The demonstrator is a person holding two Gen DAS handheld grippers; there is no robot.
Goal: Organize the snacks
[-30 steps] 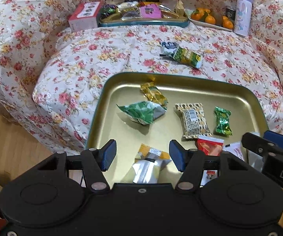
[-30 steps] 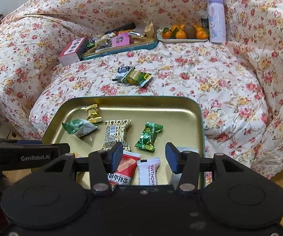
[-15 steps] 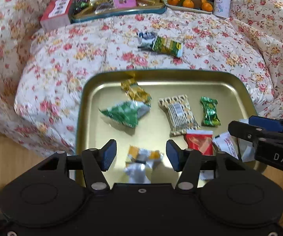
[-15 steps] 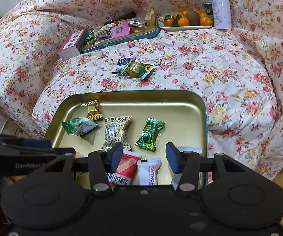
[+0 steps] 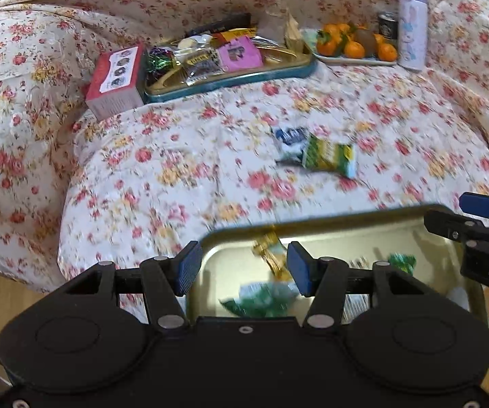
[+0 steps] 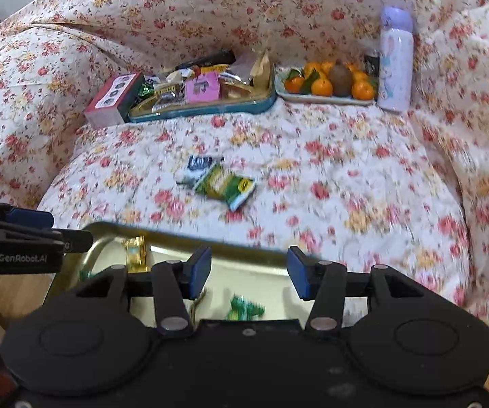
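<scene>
A gold tray [image 5: 346,219] [image 6: 176,238] with several wrapped snacks sits at the near edge of the floral bedspread. A gold candy [image 5: 270,253] [image 6: 135,250], a green packet [image 5: 261,304] and a green candy [image 6: 244,307] lie in it. Two loose snacks lie on the bedspread beyond the tray: a blue-white packet [image 5: 290,141] [image 6: 198,165] and a green-yellow packet [image 5: 329,156] [image 6: 225,185]. My left gripper [image 5: 242,268] is open and empty over the tray's near part. My right gripper [image 6: 249,272] is open and empty over the tray's far rim.
At the back stand a second tray full of snacks [image 5: 230,78] [image 6: 203,108], a red box [image 5: 115,81] [image 6: 111,98], a plate of oranges [image 5: 356,59] [image 6: 326,98] and a lilac bottle [image 5: 412,23] [image 6: 395,57]. Wooden floor shows at the lower left [image 5: 9,306].
Both grippers have tilted up and drawn back, so the tray now sits low in both views and more of the bedspread shows. Both stay open and empty.
</scene>
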